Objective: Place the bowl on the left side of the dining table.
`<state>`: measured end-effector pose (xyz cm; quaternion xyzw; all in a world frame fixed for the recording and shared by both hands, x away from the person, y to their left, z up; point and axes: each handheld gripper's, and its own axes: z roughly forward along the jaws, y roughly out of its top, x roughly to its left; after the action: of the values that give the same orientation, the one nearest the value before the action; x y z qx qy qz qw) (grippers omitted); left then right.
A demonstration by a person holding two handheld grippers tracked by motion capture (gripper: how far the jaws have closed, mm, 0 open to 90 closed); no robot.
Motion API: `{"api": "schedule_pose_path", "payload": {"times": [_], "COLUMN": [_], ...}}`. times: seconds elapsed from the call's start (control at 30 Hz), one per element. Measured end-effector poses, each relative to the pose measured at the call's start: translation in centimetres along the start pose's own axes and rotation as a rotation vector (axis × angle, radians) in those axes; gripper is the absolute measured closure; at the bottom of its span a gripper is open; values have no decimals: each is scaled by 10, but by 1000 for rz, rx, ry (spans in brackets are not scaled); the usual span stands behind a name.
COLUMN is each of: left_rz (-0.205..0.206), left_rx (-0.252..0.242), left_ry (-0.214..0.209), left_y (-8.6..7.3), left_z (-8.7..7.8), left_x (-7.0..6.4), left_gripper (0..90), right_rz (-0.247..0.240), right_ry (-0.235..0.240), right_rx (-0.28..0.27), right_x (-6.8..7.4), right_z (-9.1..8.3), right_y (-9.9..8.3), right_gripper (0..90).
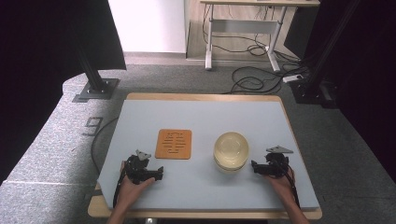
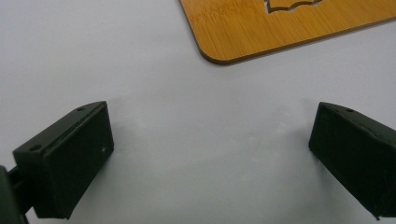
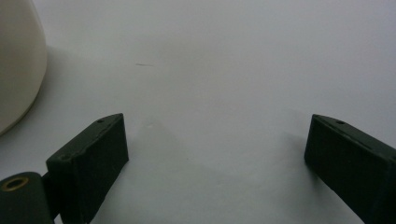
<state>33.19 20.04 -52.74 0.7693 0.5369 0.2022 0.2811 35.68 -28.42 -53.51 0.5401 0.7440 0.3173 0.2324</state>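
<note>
Carpet (image 1: 56, 135), grey and coarse, is seen around a wood-edged table (image 1: 205, 97) topped by a smooth pale blue-grey mat (image 1: 205, 121); a white desk frame (image 1: 243, 28) and loose black cables (image 1: 252, 79) are seen behind. On the mat, a pale translucent domed bowl (image 1: 230, 150), apparently upside down, is set right of centre, near a flat square bamboo trivet (image 1: 173, 143) with slotted cut-outs. Left gripper (image 2: 210, 140) and right gripper (image 3: 215, 149) are rested on the mat, jaws spread wide, nothing grasped.
</note>
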Motion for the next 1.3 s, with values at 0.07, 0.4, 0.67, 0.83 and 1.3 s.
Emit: {"api": "schedule_pose_path", "payload": {"times": [0.07,0.4,0.67,0.83,1.3], "left_rz": [0,-1,1,-1,16], "left_rx": [-1,-5,-10,-2,8], "left_ry": [1,0,2,0,-15], "left_y": [0,-1,-1,0,3], "left_z": [0,0,-1,0,1], "left_x": [0,0,0,0,2], "left_gripper": [0,0,3,0,0], "right_rz": [0,2,2,19,26], "right_ry": [0,-1,10,19,52], "right_rx": [1,11,26,-9,-108], "right_x": [0,0,-3,-5,-4], "right_z": [0,-1,-1,-7,-43], "right_y": [0,1,6,7,17], "right_gripper": [55,58,123,131,151]}}
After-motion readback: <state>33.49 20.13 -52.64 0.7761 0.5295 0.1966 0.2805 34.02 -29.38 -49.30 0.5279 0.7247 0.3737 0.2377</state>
